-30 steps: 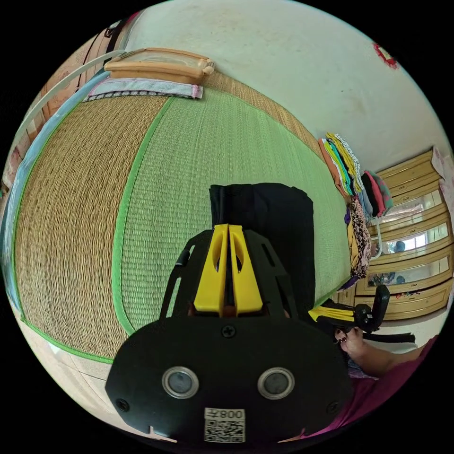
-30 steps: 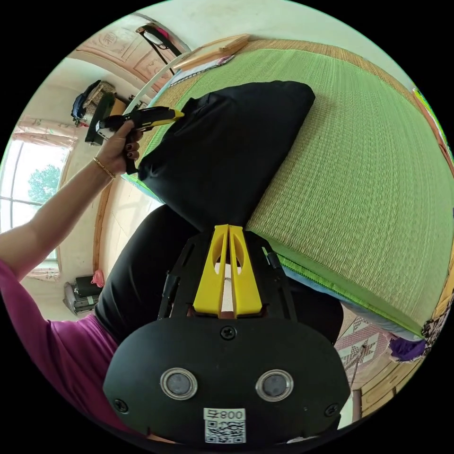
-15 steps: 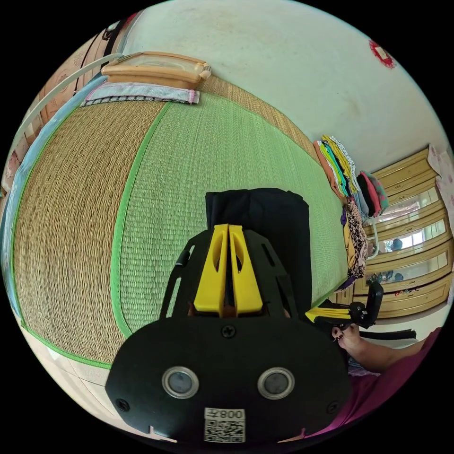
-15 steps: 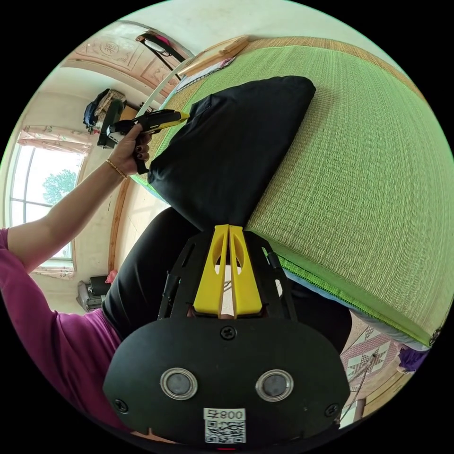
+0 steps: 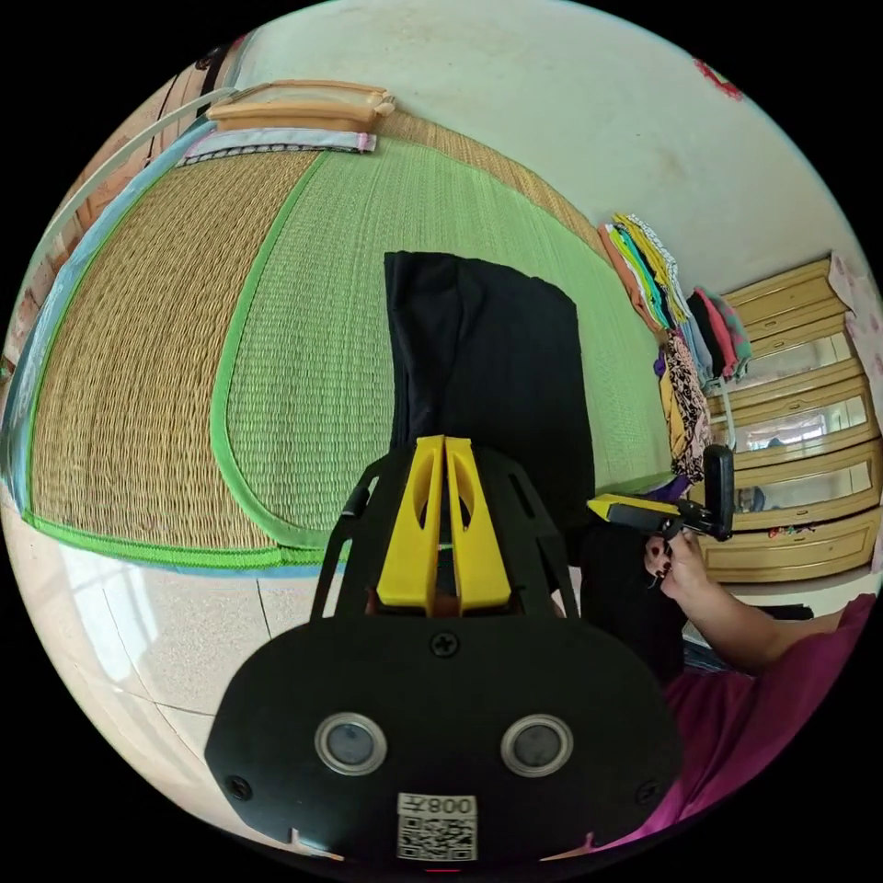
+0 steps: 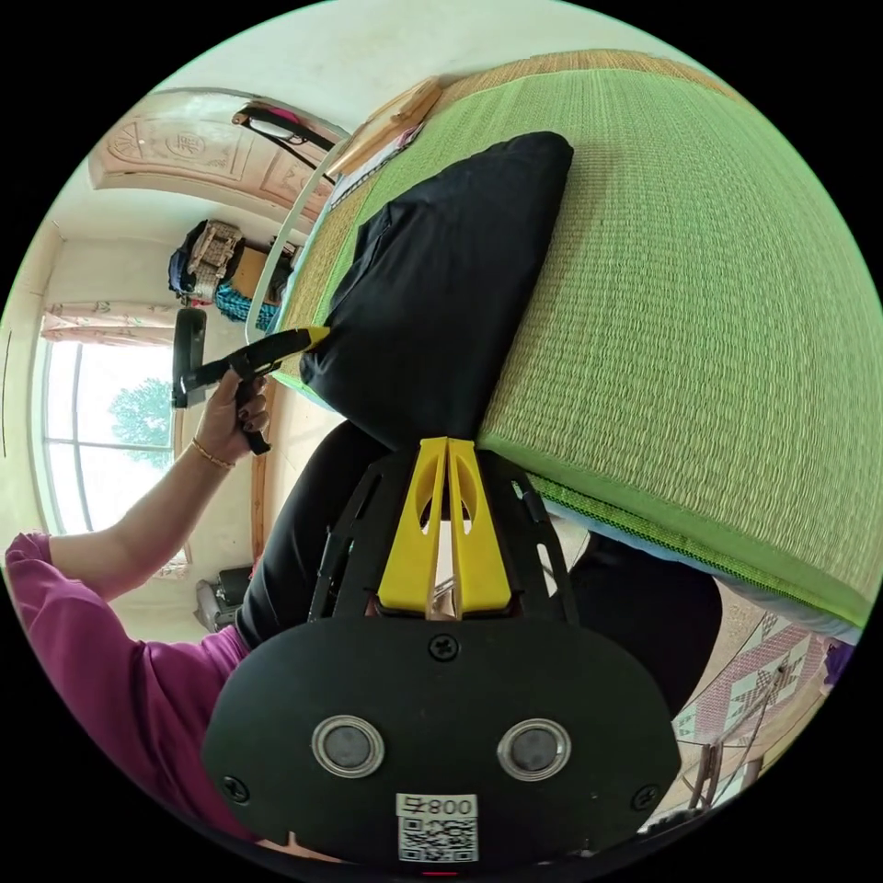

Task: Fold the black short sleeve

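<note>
Black short sleeve: smooth, folded oblong | woven straw mat | left gripper, right gripper: each clamped on a shirt corner

Both grippers closed, arms held out in front

The left gripper has its yellow jaws pressed together on black cloth; the right gripper likewise. Seen from the right gripper view, the left hand grips its handle, forearm bare, magenta sleeve at the shoulder.
</note>
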A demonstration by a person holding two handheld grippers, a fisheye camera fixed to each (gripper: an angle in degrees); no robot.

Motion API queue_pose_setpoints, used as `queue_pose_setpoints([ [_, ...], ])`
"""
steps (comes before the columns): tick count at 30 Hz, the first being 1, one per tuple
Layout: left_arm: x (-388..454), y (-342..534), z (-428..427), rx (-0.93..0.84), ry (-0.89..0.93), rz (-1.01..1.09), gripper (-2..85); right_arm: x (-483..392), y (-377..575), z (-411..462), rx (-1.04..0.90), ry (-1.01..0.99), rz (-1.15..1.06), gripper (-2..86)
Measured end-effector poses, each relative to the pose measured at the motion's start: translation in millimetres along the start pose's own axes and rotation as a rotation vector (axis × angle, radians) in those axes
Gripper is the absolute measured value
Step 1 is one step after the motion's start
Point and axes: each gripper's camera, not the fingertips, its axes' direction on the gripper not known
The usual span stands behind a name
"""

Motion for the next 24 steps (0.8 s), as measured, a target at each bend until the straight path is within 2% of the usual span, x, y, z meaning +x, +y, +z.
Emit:
queue_pose_setpoints([
  [4, 6, 47, -22, 0.05, 0.081, -0.035, 0.1, 11, 11, -8, -0.011, -0.002, 0.017, 0.0],
  [7, 27, 72, -17, 0.018, 0.139, -0.006, 0.1, 24, 23, -10, -0.032, 0.009, 0.06, 0.0],
  [17, 105, 94, 81, -0.265, 0.322, 0.014, 1.2, 63, 50, -32, 0.004, -0.122, 0.128, 0.7],
  [24, 98, 88, 122, -0.29, 0.418, -0.128, 2.8, 104, 63, -47, 0.054, -0.263, 0.207, 4.1],
])
